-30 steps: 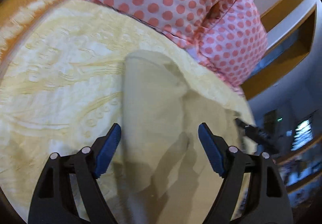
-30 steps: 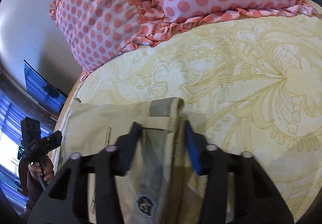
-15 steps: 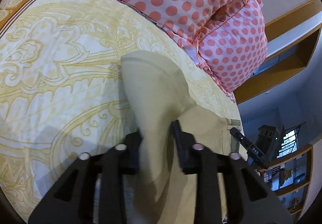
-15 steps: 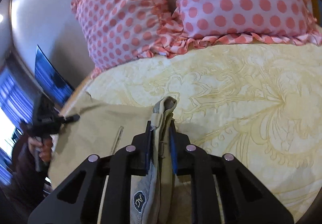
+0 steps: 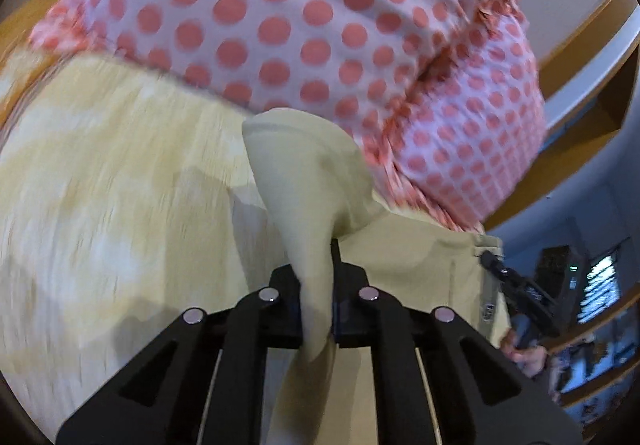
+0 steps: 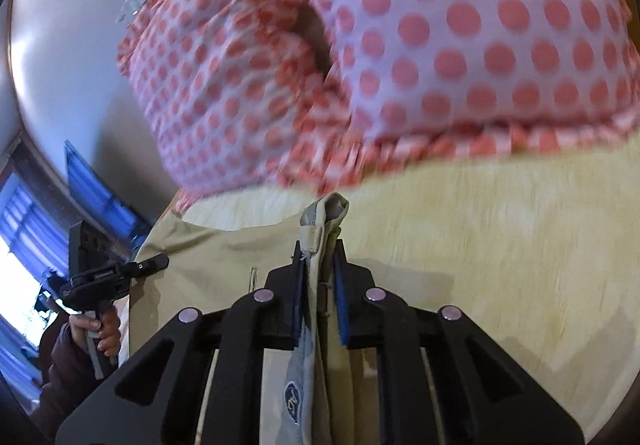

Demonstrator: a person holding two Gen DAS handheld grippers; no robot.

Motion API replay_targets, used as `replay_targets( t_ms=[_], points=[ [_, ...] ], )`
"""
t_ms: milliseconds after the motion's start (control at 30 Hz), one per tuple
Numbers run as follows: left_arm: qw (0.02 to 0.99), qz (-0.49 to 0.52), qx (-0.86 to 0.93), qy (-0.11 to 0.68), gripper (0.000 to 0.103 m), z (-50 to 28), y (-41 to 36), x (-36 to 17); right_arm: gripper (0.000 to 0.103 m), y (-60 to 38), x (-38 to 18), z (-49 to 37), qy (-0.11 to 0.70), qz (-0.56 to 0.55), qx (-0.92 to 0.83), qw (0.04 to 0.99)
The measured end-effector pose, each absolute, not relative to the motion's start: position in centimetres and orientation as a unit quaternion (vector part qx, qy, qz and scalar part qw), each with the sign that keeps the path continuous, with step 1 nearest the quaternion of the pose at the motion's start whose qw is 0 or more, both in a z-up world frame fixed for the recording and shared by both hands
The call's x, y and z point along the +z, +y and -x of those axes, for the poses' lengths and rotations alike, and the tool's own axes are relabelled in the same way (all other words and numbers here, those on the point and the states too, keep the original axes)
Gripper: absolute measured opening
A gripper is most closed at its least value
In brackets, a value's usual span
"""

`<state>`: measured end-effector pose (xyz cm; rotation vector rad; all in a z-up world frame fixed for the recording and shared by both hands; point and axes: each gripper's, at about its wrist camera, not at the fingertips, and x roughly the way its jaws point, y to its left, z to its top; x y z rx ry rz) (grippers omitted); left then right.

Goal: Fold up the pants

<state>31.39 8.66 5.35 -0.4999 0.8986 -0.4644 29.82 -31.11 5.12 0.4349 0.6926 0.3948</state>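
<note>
left gripper (image 5: 316, 309): clamped on a khaki fold of the pants (image 5: 304, 181), at 6 o'clock in its own view; was wide apart a second ago, so the grab is fresh.
right gripper (image 6: 318, 285): pinched tight on the waistband (image 6: 320, 221) with belt loop and grey lining, at 6 o'clock; was gaping a second ago, closed half a second ago.
pants: held at two spots, rest draped toward 4 o'clock in the left view, over the yellow bedspread (image 5: 120, 173).
change: both ends now raised off the bed, background smeared, views swung toward 12 o'clock.
meaning: likely mid-lift for carrying one end over the other; fold not yet laid.
risk: thin cloth could slip or bunch unevenly.
far: polka-dot pillows (image 6: 440, 45) at 12 o'clock, beyond the bedspread.
</note>
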Motion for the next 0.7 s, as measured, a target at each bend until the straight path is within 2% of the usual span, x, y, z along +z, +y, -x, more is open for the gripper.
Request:
replay_targets(
  t_ms=[133,200,233,333,400,467,567,667,700],
  points=[
    [0.849,0.222,-0.187,0.441,0.01,-35.8,7.5,3.7,0.013,-31.6,3.1,-33.3,0.363,-0.2,0.149,0.898],
    [0.843,0.23,-0.164,0.458,0.021,-36.3,7.8,2.0,0.016,-31.5,1.3,-34.1,0.391,-0.192,0.128,0.891],
    [0.845,0.233,-0.159,0.455,0.023,-36.2,8.1,1.8,0.018,-31.4,0.8,-34.1,0.398,-0.185,0.119,0.89],
    [0.861,0.209,-0.138,0.443,0.029,-34.8,9.0,2.8,0.033,-31.6,1.1,-33.2,0.408,-0.174,0.089,0.892],
    [0.873,0.19,-0.133,0.428,0.036,-33.1,9.4,4.2,0.055,-31.8,2.4,-31.7,0.404,-0.162,0.067,0.898],
    [0.88,0.188,-0.154,0.407,0.04,-30.5,9.5,6.0,0.06,-31.9,3.6,-29.5,0.377,-0.176,0.095,0.904],
    [0.864,0.215,-0.221,0.397,0.046,-27.3,8.4,7.4,0.061,-30.9,3.6,-27.7,0.381,-0.209,0.164,0.886],
    [0.827,0.231,-0.26,0.44,0.047,-26.6,6.4,5.7,0.071,-29.9,1.9,-28.1,0.421,-0.221,0.176,0.862],
    [0.821,0.229,-0.256,0.457,0.047,-26.9,5.7,4.9,0.072,-29.9,1.1,-28.4,0.437,-0.22,0.16,0.858]
  ],
)
